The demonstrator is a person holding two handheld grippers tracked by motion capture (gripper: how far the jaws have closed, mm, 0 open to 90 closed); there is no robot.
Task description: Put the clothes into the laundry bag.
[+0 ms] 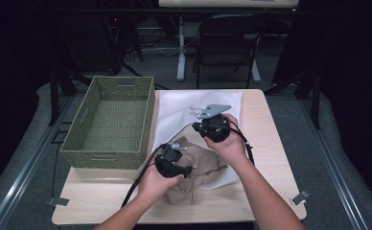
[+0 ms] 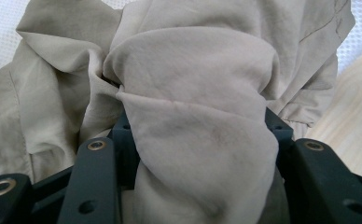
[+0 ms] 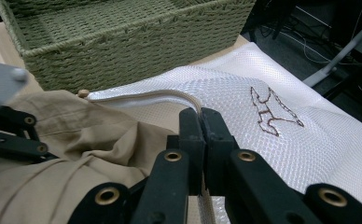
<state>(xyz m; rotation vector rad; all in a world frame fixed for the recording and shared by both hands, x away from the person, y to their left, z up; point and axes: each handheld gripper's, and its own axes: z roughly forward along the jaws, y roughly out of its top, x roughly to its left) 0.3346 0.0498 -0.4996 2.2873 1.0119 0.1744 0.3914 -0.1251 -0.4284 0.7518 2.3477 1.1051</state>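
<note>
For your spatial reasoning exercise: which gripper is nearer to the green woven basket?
Left. The left gripper, bunching the tan garment, sits just off the green woven basket at its near right corner. The right gripper, pinching the white mesh bag by its edge, is farther right.

Soft matt tan cloth garment (image 2: 193, 93) lies on a shiny mesh-textured white fabric (image 3: 272, 88), beside a rough woven green basket (image 1: 112, 120).

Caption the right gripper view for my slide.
Right gripper pinches the white mesh bag's rim open beside the beige garment.
</note>
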